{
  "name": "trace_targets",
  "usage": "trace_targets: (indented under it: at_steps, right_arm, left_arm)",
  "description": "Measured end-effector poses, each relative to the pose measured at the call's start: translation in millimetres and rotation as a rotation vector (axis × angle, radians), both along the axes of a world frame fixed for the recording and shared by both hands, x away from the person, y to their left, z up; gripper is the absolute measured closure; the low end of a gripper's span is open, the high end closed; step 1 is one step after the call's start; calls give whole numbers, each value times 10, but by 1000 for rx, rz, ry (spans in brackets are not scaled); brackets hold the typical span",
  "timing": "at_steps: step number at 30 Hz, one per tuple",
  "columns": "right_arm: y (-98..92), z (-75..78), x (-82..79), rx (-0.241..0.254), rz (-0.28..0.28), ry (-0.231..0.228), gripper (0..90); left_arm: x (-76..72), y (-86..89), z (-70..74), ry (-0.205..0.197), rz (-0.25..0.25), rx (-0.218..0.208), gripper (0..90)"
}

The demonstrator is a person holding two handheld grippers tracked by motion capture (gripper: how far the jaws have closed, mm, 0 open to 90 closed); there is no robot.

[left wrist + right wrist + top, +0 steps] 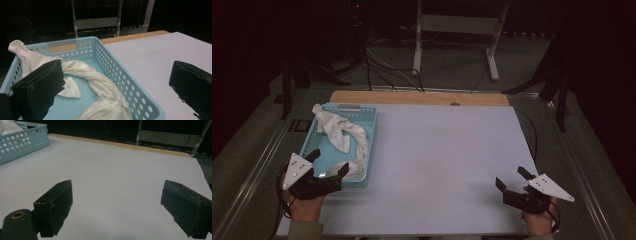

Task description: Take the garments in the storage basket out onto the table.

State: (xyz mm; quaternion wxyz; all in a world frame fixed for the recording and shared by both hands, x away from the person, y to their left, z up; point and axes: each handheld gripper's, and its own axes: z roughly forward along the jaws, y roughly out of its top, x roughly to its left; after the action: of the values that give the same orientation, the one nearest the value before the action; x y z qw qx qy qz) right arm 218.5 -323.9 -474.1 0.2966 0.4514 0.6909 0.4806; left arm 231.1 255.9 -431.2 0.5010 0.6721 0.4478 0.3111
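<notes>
White cloth (343, 136), twisted into a loose rope, is laid lengthwise in a light blue perforated basket (369, 145) at the left side of the desk (447, 165); one end is draped over the basket's far left corner, while the other is bunched at the near end.

The desk is seen as a pale grey sheet with a strip of wood exposed along its far edge. The basket is pierced with rows of round holes, and a plain grey strip is fixed to its far rim in the left gripper view; no writing can be read on it or anywhere else.

The left gripper (328, 165) is held at the basket's near end with its fingers spread wide, one over the basket's inside and the other outside its right wall, and nothing is gripped. The right gripper (512, 178) is held over the bare desk at the near right, well apart from the basket, with its fingers likewise wide apart and empty.

The cloth's twist and a flat folded corner (71, 87) are shown close up in the left gripper view. In the right gripper view, a corner of the basket (22, 141) is caught at far left.
</notes>
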Motion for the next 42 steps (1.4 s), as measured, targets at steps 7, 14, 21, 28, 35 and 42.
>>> trace_targets:
  at_steps: [7, 14, 21, 28, 35, 42]
  right_arm:
    - [4, 5, -12, -7, -6, -10, 106]
    - [1, 13, -22, 0, -4, -20, 106]
    - [7, -4, -17, -7, -9, -25, 107]
    - [-8, -7, -27, 8, -14, -32, 107]
    - [-8, -10, -34, 0, -16, -43, 107]
    - [-6, -10, -36, -5, -16, -49, 108]
  left_arm:
    - [-6, 8, 9, -5, 0, -5, 1]
    - [-7, -5, 17, -7, -9, -10, 2]
    - [59, -46, 68, 8, -42, 2, 6]
    - [84, -55, 122, -19, -62, -14, 17]
    - [143, -41, 237, -59, -79, 9, 12]
    - [266, 26, 293, -59, -82, -16, 6]
